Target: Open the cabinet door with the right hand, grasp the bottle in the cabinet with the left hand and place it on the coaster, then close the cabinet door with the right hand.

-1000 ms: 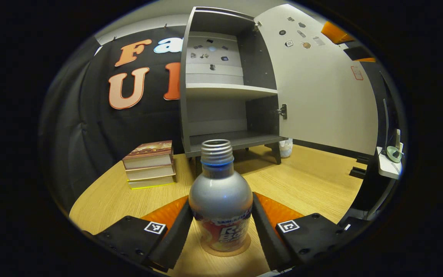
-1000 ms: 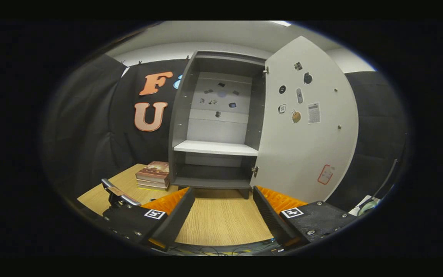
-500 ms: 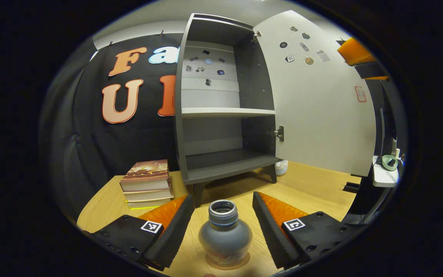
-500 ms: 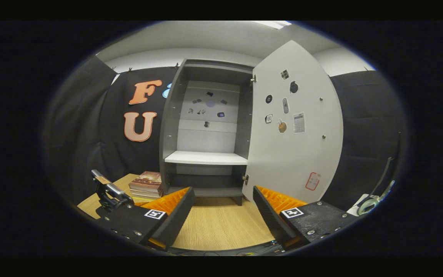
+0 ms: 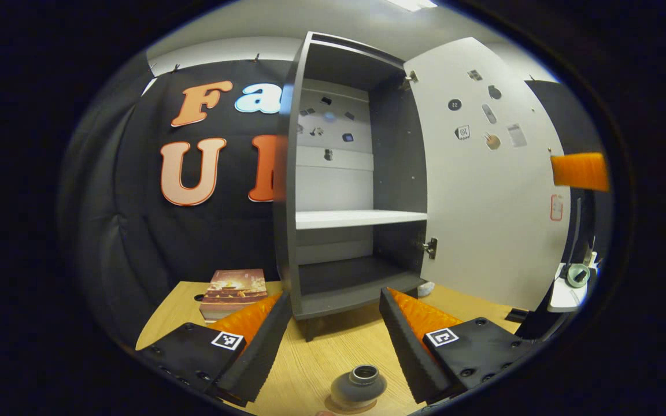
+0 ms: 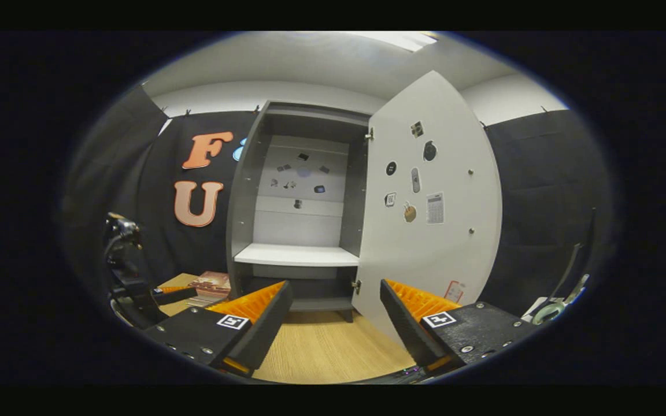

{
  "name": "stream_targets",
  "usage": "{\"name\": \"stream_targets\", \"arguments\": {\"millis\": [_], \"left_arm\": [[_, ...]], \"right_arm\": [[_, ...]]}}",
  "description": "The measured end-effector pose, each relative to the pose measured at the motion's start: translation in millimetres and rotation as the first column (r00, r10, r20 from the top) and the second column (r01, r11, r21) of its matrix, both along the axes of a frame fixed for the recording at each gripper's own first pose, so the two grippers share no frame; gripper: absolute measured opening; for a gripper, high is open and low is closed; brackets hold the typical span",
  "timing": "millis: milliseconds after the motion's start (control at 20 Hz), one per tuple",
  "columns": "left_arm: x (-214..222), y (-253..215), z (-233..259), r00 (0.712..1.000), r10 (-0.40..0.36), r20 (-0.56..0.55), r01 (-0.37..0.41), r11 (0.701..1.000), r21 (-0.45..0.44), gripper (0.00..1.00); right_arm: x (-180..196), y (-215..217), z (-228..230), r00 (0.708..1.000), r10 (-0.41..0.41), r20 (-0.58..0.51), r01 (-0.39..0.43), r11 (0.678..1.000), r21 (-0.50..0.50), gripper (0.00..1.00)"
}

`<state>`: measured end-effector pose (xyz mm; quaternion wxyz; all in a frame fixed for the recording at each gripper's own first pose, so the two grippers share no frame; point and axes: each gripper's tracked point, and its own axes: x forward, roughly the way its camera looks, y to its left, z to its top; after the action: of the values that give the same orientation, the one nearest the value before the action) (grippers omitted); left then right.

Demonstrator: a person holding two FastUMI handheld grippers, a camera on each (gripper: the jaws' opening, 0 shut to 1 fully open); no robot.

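A: Stood where, the bottle (image 5: 359, 384)?

B: Stood upright on the coaster (image 5: 339, 406) — low in the left gripper view, on the wooden table (image 5: 333, 358), neck open and uncapped.

A: Held by the left gripper (image 5: 333, 341)?

B: Not held. Fingers spread wide, hung above the bottle and apart from it, nothing between them but table and cabinet.

A: And inside the cabinet (image 5: 344, 190)?

B: Nothing seen on the light middle shelf (image 5: 362, 218) or on the dark bottom compartment below it. Small stickers dotted across the pale back panel of the upper compartment. Door (image 5: 483, 185) swung open to the right, with stickers on its inner face and a metal hinge low on its inner edge.

A: Anything beside the cabinet?

B: Stack of books (image 5: 232, 292) on the table, just to the left.

A: The right gripper (image 6: 336, 320)?

B: Fingers spread too, empty — pointed at the open cabinet (image 6: 304, 214), with the door (image 6: 431, 214) just beyond the right-hand finger. Whether touching the door, could not be told.
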<state>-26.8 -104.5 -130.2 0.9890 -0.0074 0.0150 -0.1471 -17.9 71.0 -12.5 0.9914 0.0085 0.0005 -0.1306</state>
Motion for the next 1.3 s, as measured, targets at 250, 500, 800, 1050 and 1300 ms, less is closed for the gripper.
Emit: {"name": "stream_targets", "arguments": {"millis": [250,500,800,1050,1300], "left_arm": [[-3,16,50,0.996,0.083,0.031,-0.082,0.996,-0.017,0.97],[-15,8,94,0.993,0.097,0.073,-0.097,0.995,-0.004,0.98],[-33,-4,117,0.991,0.116,0.059,-0.113,0.992,-0.055,0.97],[-47,6,122,0.980,0.187,0.067,-0.184,0.982,-0.045,0.98],[-55,21,129,0.969,0.234,0.077,-0.233,0.972,-0.031,0.99]], "right_arm": [[-4,-23,15,0.999,0.028,0.047,-0.028,1.000,0.007,0.94],[-29,-72,28,0.996,-0.025,0.087,0.023,0.999,0.031,0.94],[-78,-165,39,0.976,-0.196,0.093,0.194,0.981,0.032,0.93],[-87,-237,17,0.949,-0.315,-0.002,0.314,0.947,-0.061,0.94],[-66,-253,9,0.956,-0.292,-0.020,0.292,0.956,-0.035,0.94]]}}
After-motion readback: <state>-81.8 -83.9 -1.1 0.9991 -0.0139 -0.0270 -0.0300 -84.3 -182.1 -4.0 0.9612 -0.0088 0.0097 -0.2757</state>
